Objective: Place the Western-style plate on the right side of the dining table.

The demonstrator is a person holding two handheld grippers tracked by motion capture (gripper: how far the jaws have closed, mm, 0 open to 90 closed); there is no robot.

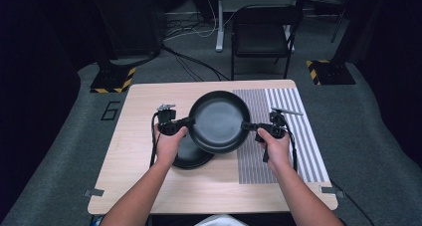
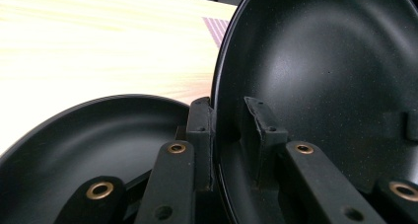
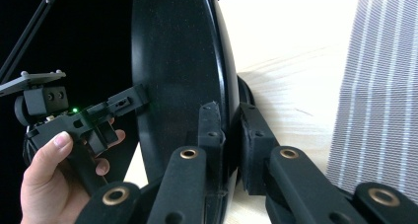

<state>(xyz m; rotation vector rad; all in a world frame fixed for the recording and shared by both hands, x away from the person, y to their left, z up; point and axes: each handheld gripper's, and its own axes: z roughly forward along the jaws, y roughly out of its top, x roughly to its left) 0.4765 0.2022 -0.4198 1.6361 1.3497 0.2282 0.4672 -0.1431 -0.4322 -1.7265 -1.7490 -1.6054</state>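
From the high view we saw an upper black plate [image 1: 219,120] held above the wooden table [image 1: 144,183], gripped at opposite edges by our two tools. Our left gripper [image 1: 188,121] pinched its left rim, and our right gripper [image 1: 246,126] pinched its right rim. A second black plate [image 1: 190,156] lay flat on the table beneath, partly covered by the upper one and by our left hand [image 1: 169,145]. A striped mat [image 1: 298,136] covered the right part of the table, and the upper plate overlapped its left edge in that view.

The left gripper view gave us what the high view could not: the rim of the upper plate [image 2: 315,76] ran between the two black jaws, one pad on the outside and one on the inner face, both pressing on it. So that gripper was clenched on the plate. It also showed the lower plate [image 2: 98,140] close below and to the side, and we thought the two plates were apart, though the jaws hid the place where they came nearest.

The right gripper view showed the upper plate [image 3: 172,76] edge-on, its rim clamped between that tool's pads. Beyond it we saw the left gripper [image 3: 135,98] meeting the far rim, a green light on its body, with the left hand [image 3: 54,179] wrapped round the handle. The mat [image 3: 379,95] appeared to one side there.
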